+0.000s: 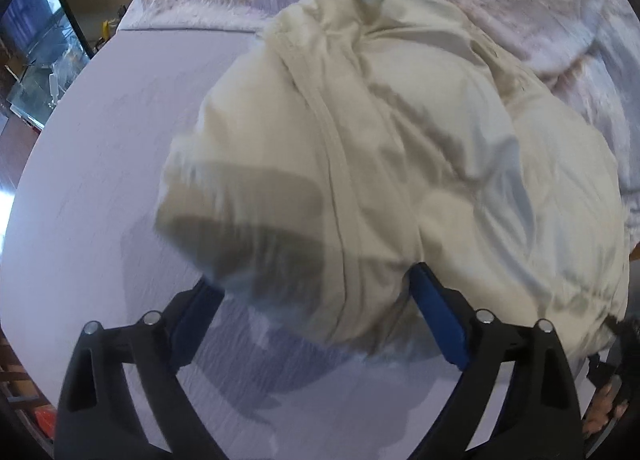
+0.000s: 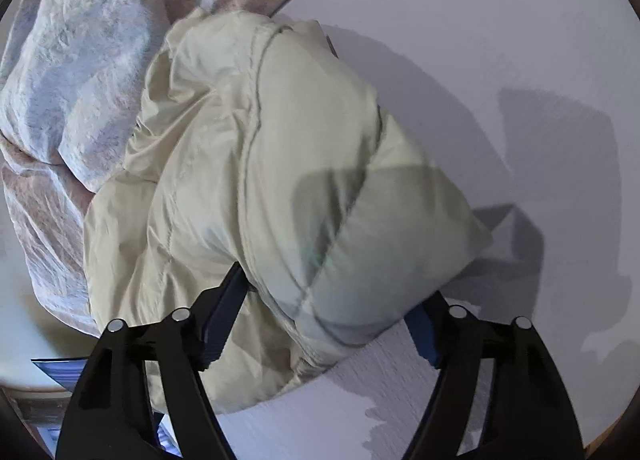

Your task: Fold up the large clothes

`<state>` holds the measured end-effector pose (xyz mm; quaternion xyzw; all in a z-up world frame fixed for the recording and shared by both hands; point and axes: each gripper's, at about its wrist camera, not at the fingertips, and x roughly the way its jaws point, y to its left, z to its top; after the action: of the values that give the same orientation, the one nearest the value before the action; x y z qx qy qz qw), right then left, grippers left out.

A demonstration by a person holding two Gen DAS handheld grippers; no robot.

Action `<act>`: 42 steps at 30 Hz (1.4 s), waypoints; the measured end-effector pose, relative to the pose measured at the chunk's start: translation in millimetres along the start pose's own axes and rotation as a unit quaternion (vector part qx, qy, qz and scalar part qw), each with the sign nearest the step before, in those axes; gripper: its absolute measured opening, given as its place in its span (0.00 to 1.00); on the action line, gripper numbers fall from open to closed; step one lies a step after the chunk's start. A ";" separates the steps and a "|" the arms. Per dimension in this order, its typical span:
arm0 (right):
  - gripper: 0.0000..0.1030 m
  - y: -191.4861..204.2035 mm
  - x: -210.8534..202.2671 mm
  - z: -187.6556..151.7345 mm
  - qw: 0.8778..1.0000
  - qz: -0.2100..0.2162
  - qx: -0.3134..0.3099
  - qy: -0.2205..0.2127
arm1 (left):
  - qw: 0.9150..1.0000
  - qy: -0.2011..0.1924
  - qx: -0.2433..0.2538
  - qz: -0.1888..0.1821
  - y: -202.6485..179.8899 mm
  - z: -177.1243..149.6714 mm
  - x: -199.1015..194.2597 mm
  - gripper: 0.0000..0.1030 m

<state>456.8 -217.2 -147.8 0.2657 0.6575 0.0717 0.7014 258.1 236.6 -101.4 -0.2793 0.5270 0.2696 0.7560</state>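
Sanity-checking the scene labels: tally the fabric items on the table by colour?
Cream puffer jacket: 1
Pale pink fuzzy garment: 1
Total: 2, both on the white table; the jacket lies between the fingers of both grippers.

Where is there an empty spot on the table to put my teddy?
Bare white table lies left of the cream puffy jacket in the left wrist view, and more to the jacket's right in the right wrist view. The far side is crowded: the jacket and a pale fluffy blanket fill it.
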 end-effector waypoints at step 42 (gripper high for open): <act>0.60 113.9 -84.7 -93.2 0.944 -0.091 -0.292 -0.122 | 0.996 -0.054 0.060 0.023 51.0 -75.6 -72.4 0.81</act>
<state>385.1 -132.8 -19.1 -0.0051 0.5387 0.1639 0.8264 151.8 210.7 -61.7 -0.2063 0.5071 0.2700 0.7921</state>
